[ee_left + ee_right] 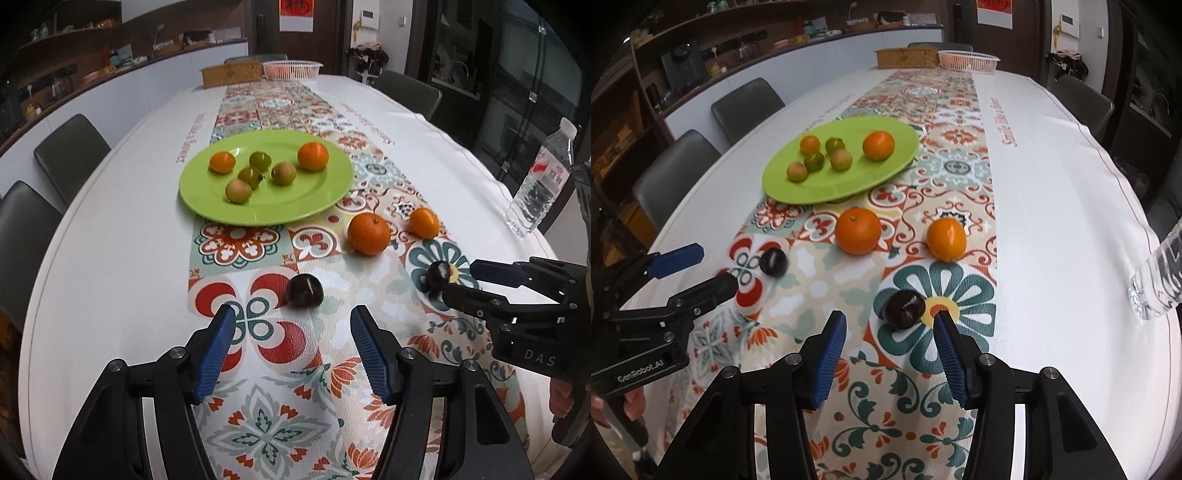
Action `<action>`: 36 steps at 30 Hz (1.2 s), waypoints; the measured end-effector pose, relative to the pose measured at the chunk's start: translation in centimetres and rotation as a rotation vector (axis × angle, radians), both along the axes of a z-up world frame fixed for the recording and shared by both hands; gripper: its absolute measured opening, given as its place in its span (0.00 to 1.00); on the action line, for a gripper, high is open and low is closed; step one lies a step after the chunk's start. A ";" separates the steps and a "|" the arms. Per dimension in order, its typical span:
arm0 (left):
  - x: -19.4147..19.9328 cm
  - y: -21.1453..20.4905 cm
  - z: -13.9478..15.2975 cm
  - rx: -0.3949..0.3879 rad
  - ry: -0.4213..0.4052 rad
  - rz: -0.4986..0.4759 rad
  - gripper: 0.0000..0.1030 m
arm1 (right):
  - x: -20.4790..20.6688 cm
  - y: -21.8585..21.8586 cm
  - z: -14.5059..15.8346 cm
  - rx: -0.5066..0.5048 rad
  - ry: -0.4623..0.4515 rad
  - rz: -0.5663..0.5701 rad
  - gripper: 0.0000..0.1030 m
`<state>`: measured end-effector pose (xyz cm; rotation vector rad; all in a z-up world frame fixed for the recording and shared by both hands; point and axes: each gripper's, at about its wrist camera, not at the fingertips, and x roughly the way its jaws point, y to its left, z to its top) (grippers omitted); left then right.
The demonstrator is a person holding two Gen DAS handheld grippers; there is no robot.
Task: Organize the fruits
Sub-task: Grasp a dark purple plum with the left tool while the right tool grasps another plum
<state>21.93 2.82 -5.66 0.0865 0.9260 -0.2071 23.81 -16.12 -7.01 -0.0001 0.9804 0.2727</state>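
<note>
Presently both grippers stand with jaws spread and nothing between the pads. The left gripper (pixel 293 325) hangs over the patterned table runner (pixel 266 424), and a dark plum (pixel 304 291) lies just beyond its fingertips, clear of both pads. The right gripper (pixel 890 328) is in like posture: a second dark plum (pixel 904 308) sits just ahead of the gap, nearer the right-hand pad, not touching so far as can be told.

Outward from there: two oranges rest loose on the runner, a larger orange (pixel 858 235) and a smaller orange (pixel 946 239), well apart from each other, both between the plums and the green plate (pixel 314 201).

On the plate: two oranges, one at the left (pixel 222 162) and one at the right (pixel 313 156), plus four small greenish-tan fruits (pixel 283 173) clustered mid-plate; kind not certain.

Judgement: task partly done. Six fruits plated; four remain on the cloth (two plums, two oranges). Step in hand looks like a paired pick of the plums.

Plums: glossy, near-black, round, small enough to roll if nudged by one pad first. A water bottle (pixel 539 184) stands at the table edge, away from the work.
</note>
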 end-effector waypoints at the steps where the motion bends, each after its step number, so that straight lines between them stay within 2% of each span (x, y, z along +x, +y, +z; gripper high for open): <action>1: 0.2 0.0 -0.3 0.002 0.009 0.000 0.62 | 0.1 0.0 -0.2 -0.005 0.004 -0.002 0.49; 12: 2.5 0.2 -2.3 0.000 0.058 0.003 0.62 | 1.3 0.0 -1.7 -0.029 0.035 -0.017 0.48; 19: 3.6 -0.3 -2.7 -0.017 0.061 -0.005 0.61 | 2.0 0.0 -2.3 -0.016 0.054 -0.020 0.41; 27: 4.4 -0.7 -3.2 -0.036 0.075 -0.003 0.41 | 2.2 0.0 -2.4 -0.017 0.052 -0.021 0.35; 29: 4.5 -0.8 -3.2 -0.034 0.078 -0.002 0.38 | 2.2 0.0 -2.4 -0.012 0.052 -0.016 0.30; 33: 4.5 -0.9 -3.5 -0.044 0.089 -0.008 0.29 | 2.2 0.1 -2.3 -0.014 0.047 -0.011 0.30; 36: 4.4 -1.0 -3.4 -0.039 0.084 -0.008 0.28 | 2.1 0.1 -2.3 -0.014 0.047 -0.010 0.29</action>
